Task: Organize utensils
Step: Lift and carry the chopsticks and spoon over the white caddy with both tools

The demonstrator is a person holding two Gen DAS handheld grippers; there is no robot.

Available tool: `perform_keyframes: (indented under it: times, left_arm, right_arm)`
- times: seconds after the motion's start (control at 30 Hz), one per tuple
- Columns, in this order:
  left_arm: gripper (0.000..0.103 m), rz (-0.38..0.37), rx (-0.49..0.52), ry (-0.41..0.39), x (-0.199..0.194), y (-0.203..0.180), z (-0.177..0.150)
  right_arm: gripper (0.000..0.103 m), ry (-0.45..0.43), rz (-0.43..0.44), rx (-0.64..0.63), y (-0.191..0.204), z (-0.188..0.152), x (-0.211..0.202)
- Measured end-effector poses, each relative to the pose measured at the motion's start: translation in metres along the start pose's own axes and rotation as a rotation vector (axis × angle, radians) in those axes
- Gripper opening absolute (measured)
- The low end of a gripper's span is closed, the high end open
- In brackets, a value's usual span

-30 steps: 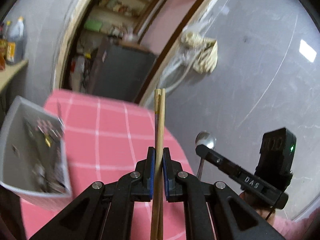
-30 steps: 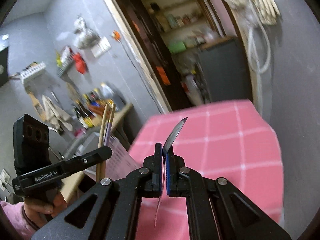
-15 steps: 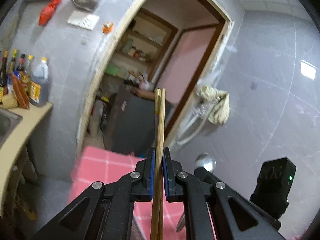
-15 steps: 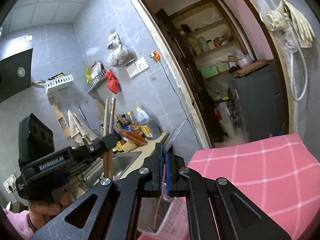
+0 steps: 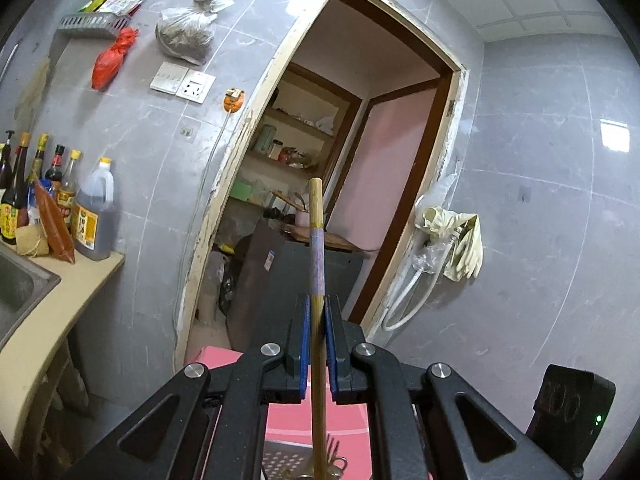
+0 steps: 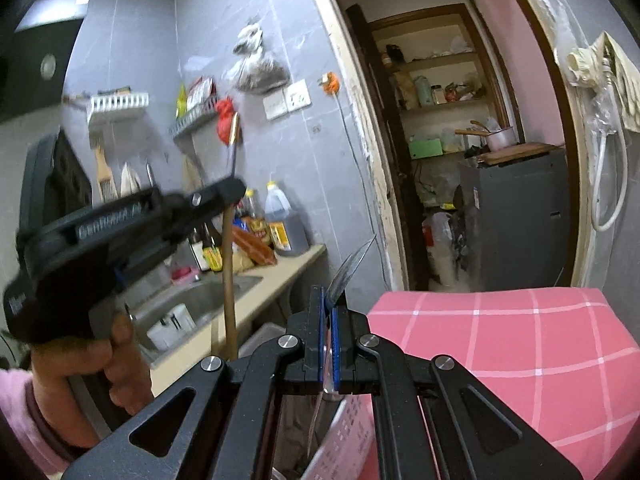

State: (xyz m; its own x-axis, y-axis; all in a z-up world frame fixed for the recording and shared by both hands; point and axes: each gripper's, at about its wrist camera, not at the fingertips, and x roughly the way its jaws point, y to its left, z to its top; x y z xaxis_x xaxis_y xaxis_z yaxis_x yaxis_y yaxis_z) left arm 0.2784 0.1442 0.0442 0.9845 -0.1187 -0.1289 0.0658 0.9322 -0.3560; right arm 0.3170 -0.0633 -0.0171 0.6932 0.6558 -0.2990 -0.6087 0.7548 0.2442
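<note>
My left gripper (image 5: pixel 316 312) is shut on a pair of wooden chopsticks (image 5: pixel 317 248) that stand upright, their lower ends over a perforated utensil basket (image 5: pixel 280 462) at the frame's bottom. In the right wrist view the left gripper (image 6: pixel 224 200) and the chopsticks (image 6: pixel 228 280) show at the left. My right gripper (image 6: pixel 329 304) is shut on a metal spoon (image 6: pixel 352 264), bowl end up, its handle down over the basket (image 6: pixel 340 440).
A table with a pink checked cloth (image 6: pixel 500 344) lies at the right. A counter with a sink (image 6: pixel 196 304) and several sauce bottles (image 5: pixel 60 208) stands at the left. A doorway with a dark cabinet (image 5: pixel 288 280) is ahead.
Both grippers have tilted upward, so the table and basket dropped to the bottom of view. The left gripper has moved closer to the right one, with the chopsticks upright over the basket.
</note>
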Motion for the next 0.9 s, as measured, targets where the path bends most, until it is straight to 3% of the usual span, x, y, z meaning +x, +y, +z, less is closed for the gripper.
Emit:
perform_keyframes:
  times: [0.3,0.47,0.9]
  left_arm:
    - [0.007,-0.006,-0.037,0.064,0.004,0.008,-0.014]
    - [0.007,-0.006,-0.088,0.052,-0.005,0.015,-0.016]
    - [0.008,-0.007,-0.058,0.089,-0.021,0.012,-0.034]
  right_arm:
    - [0.003,0.032,0.015,0.044,-0.006,-0.005,0.002]
    - [0.003,0.032,0.029,0.032,-0.007,-0.002,0.006]
    - [0.004,0.082,0.079,0.005,-0.007,-0.01,0.007]
